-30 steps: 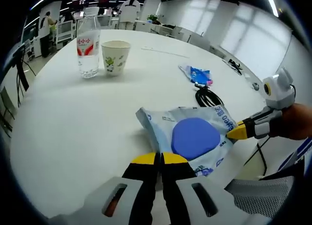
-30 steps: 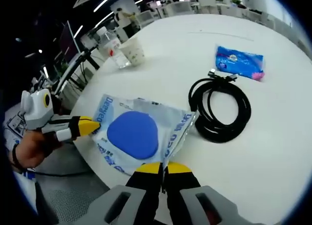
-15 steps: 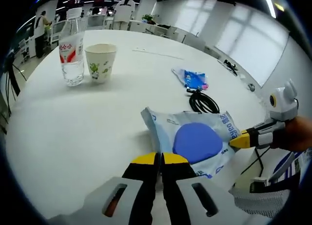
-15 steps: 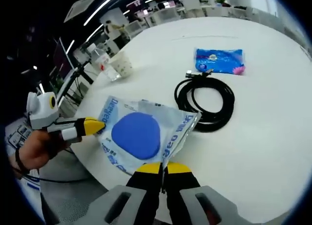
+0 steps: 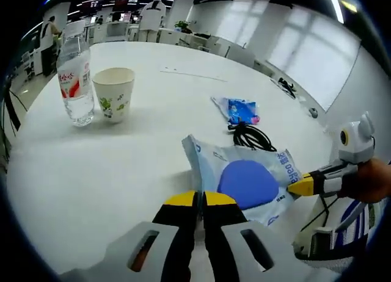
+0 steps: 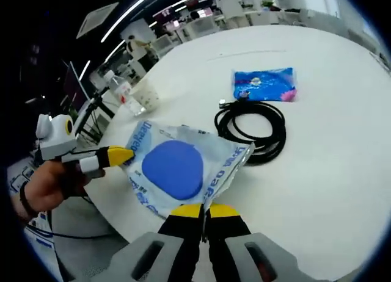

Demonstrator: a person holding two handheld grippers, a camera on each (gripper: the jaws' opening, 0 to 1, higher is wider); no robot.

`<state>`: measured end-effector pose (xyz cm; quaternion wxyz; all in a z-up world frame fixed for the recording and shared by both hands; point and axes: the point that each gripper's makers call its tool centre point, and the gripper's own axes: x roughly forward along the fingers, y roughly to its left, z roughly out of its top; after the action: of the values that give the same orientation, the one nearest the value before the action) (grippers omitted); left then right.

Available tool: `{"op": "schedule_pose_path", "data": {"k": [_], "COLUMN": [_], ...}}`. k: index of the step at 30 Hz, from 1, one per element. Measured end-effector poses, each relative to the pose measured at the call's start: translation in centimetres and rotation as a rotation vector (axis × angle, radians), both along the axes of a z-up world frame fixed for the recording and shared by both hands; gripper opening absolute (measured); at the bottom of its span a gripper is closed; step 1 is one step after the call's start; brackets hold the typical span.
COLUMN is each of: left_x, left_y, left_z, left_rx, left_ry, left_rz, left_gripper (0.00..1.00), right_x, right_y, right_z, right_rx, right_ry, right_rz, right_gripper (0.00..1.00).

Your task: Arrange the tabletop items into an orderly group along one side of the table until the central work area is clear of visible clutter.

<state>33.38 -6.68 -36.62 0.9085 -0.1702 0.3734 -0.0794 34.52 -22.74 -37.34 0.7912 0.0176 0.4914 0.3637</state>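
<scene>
Pouch [image 5: 247, 180] apparently overlaps cable [image 5: 252, 135], near blue packet [image 5: 239, 110].

- Left gripper [image 5: 201, 199]: rises from the bottom centre of the left gripper view, yellow-tipped jaws pressed together. In the right gripper view it enters at the left edge [image 6: 122, 155], tips pointing right, held by a hand [image 6: 46, 187].
- Right gripper [image 6: 203, 210]: bottom centre of its own view, jaws closed. In the left gripper view it enters at the right edge [image 5: 299, 185], gripped by a hand [image 5: 366, 181].

Past my round white table [image 5: 73, 172], office desks [image 5: 153, 32] and bright windows [image 5: 293, 50] line the room.
</scene>
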Motion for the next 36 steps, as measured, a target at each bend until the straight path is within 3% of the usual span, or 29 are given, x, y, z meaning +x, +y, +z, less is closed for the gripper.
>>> {"op": "schedule_pose_path", "data": {"k": [7,15,20,25,27,36], "left_x": [2.9,3.3,4.0,5.8,7.2,9.9], "left_y": [1.1,2.7,3.6,4.5,5.6,7.9], "left_z": [0.1,1.5,1.6,1.7,1.3,-0.4], "left_rx": [-0.04,-0.055,-0.071,-0.124,-0.13,-0.161], "left_ry": [-0.007,-0.043,-0.048,-0.068,-0.07,-0.074], "left_rz": [0.056,0.125,0.177,0.257,0.272,0.375], "left_gripper": [0.01,0.01,0.01,0.01,0.01,0.01], "right_x": [1.7,4.8,5.9,9.0,9.9,13.4], "right_y": [1.0,2.9,3.9,5.4,5.9,8.4], "right_z": [0.8,2.7,2.8,2.7,2.8,1.7], "right_rx": [0.03,0.09,0.096,0.105,0.109,0.107], "right_ry": [-0.02,-0.055,-0.068,-0.078,-0.087,-0.097], "right_rz": [-0.026,-0.021,-0.003,-0.009,-0.006,0.004], "right_gripper": [0.0,0.0,0.0,0.0,0.0,0.0]}}
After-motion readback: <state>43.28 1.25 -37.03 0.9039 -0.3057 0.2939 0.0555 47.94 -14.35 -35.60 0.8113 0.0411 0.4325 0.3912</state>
